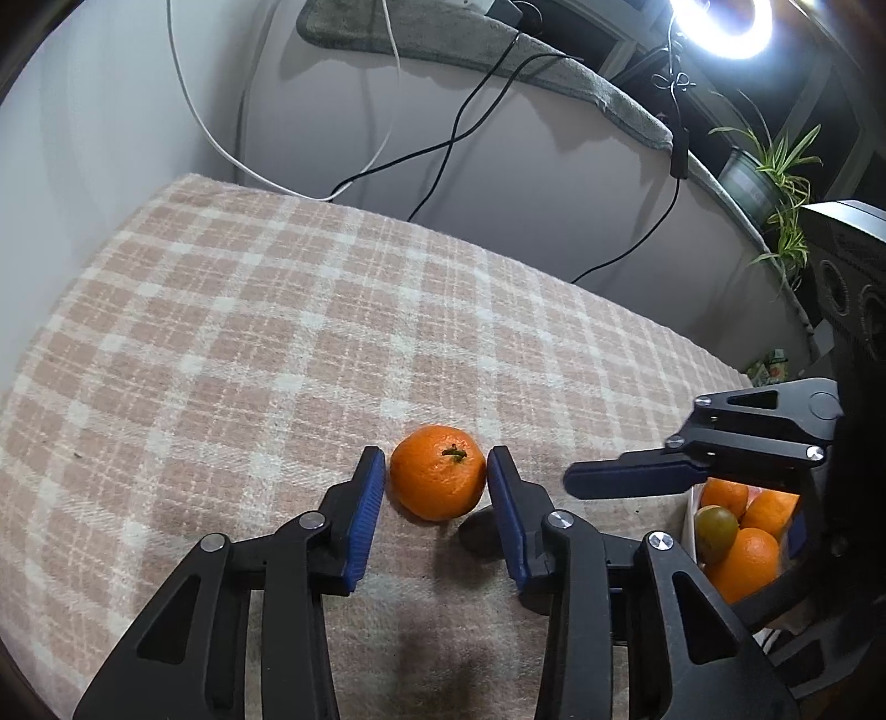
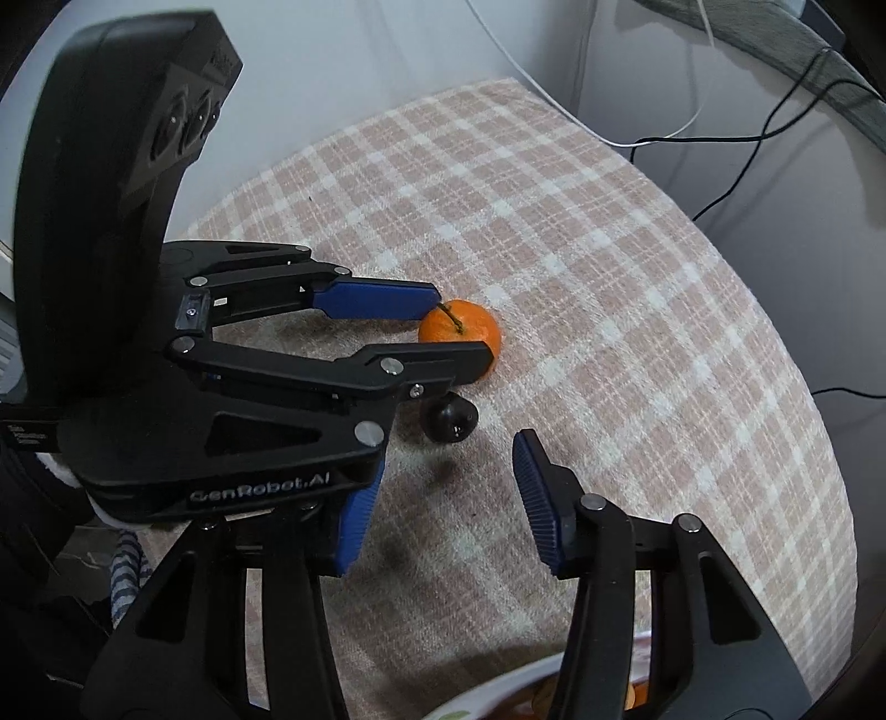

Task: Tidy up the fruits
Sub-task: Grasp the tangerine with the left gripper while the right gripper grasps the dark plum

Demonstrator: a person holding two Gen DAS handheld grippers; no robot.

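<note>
While left gripper [image 1: 436, 483] jaws flank dimpled, stemmed mandarin [image 1: 438, 472] | right gripper [image 2: 443, 501] jaws apart, empty

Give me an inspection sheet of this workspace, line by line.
Surface: checked pink-and-white cloth.
Job's things: one mandarin on the cloth; more fruit at the right edge.
Clutter: nothing seen.
Grippers: left tool straddles the mandarin, right pad touching, left pad a sliver off; right tool open, empty.
Cables: white cable and black cable against the wall.
Surroundings: ring light, potted plant.
</note>
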